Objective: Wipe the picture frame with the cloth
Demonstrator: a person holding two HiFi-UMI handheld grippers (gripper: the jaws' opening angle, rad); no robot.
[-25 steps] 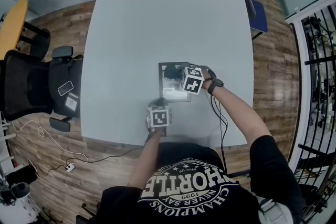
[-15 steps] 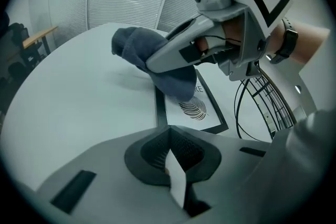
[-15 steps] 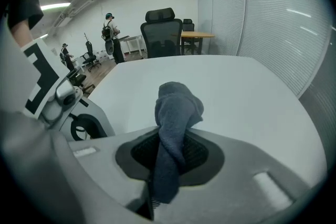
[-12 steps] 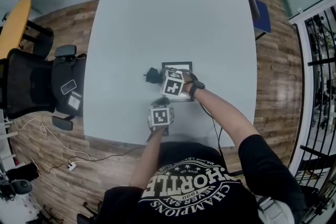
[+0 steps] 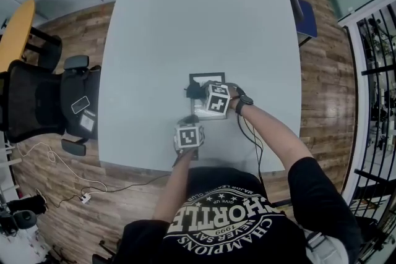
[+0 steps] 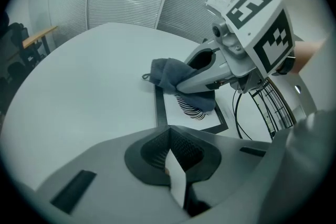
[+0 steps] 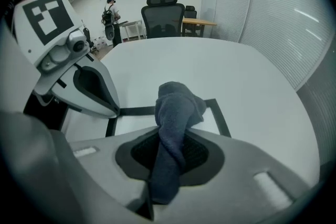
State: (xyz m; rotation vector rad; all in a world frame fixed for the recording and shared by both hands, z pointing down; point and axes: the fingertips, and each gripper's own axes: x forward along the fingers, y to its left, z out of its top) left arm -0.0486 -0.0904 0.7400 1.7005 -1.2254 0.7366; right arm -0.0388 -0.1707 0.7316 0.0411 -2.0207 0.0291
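Right hand-held gripper (image 7: 169,152) is clamped on a dark grey cloth (image 7: 176,107), which rests on the black-edged picture frame (image 7: 136,110) lying flat just beneath it on the bench (image 5: 185,28). Left hand-held gripper (image 6: 176,165), close beside it, pinches the frame's thin pale near edge.

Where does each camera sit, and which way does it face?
Head view: on the head, down at the table; arms, left gripper, right gripper show.
Left gripper view: on it, facing the frame; jaws shut on its edge.
Right gripper view: faces left, toward a chair; jaws grip the cloth.
Both gripper views share frame, cloth.
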